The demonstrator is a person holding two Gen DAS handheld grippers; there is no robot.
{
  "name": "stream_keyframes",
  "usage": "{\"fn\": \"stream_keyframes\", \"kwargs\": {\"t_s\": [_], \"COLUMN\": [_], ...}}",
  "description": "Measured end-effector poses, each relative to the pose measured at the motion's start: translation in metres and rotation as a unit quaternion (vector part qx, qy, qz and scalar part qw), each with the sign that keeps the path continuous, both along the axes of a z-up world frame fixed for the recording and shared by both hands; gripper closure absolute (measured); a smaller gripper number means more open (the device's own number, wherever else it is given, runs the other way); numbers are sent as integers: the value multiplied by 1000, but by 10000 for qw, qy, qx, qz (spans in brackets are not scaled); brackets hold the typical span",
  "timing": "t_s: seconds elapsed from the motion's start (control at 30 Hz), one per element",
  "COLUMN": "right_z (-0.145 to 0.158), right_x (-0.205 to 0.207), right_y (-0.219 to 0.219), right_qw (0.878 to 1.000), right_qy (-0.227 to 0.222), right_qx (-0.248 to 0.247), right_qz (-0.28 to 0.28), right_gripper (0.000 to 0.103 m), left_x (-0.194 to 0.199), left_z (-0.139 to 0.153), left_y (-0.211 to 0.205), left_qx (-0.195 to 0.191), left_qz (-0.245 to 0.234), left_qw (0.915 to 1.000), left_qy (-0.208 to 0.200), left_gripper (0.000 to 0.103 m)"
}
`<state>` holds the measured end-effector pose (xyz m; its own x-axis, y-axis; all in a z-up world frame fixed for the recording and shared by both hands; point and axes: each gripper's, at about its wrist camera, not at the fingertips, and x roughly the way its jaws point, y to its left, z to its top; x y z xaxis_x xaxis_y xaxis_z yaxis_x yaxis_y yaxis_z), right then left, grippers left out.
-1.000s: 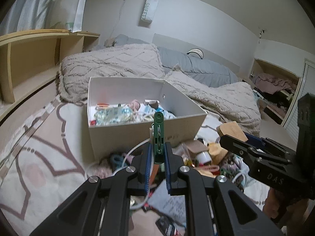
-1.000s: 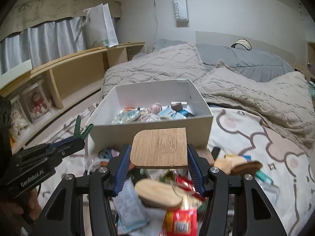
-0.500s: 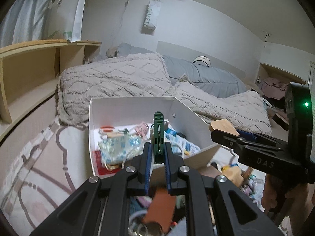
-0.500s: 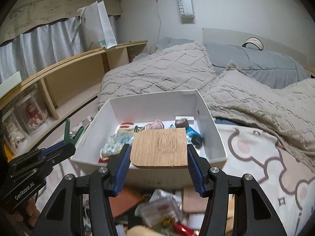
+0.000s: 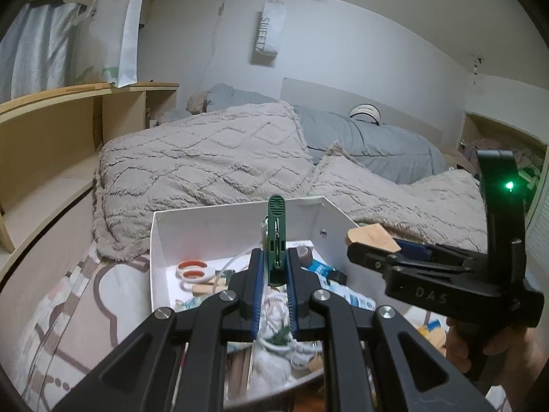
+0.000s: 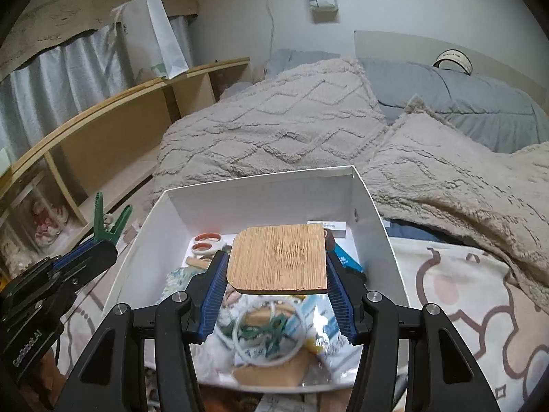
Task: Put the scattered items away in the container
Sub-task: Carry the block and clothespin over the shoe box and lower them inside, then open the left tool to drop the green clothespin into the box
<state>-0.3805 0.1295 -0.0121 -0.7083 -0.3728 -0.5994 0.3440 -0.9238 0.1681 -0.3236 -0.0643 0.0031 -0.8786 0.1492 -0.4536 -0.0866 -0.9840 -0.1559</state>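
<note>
We see the left tongs (image 5: 274,274) clamped on a green clothes peg (image 5: 276,237), which stands upright between the blue pads with its rounded end up. It hangs over the white box (image 5: 161,240), above the near half of the box. The right tongs (image 6: 276,274) grip a flat wooden board (image 6: 278,257) by its two side edges; the board lies roughly level, rounded corners near us, and sits above the middle of the box (image 6: 381,237). Neither item is in the box yet.

The box rests on the bed, on a patterned sheet (image 6: 463,292), with a fuzzy beige blanket (image 6: 281,127) touching its far edge. Inside we make out red-and-white scissors (image 6: 206,242) near the far left corner, a white cable loop (image 6: 267,336) near the front wall, plus packets and cloth too blurred to name.

In the left view the right tongs (image 5: 374,243) show at the right edge with the board's corner sticking out. In the right view the left tongs (image 6: 99,243) show at the left edge with the peg's green handles spread above them. A hand (image 5: 480,346) holds the right tool.
</note>
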Motion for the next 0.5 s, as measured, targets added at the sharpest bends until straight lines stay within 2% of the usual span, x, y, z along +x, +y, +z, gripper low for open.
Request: {"fn": "stream_keyframes", "kwargs": {"t_s": [0.2,0.43,0.5], "right_z": [-7,-23,-27], "right_x": [-32,-64,-68], "right_y": [-8,-8,-9], "right_qw": [9995,9945,9937], "right_qy": [-304,-974,-1043], "right_qx": [17,-353,-343], "right_qz": [-90,-179,-220], "right_gripper": [47,47,47], "left_x": [-31,-70,-78], "left_z": [-1,-11,-14], "left_y": [-7,-16,-17], "left_qx": [31,88,36], "left_qz": [107,183,217], "left_qw": [9997,9968,9958], "left_qy": [-224,-769,-883], "left_gripper": [90,90,90]}}
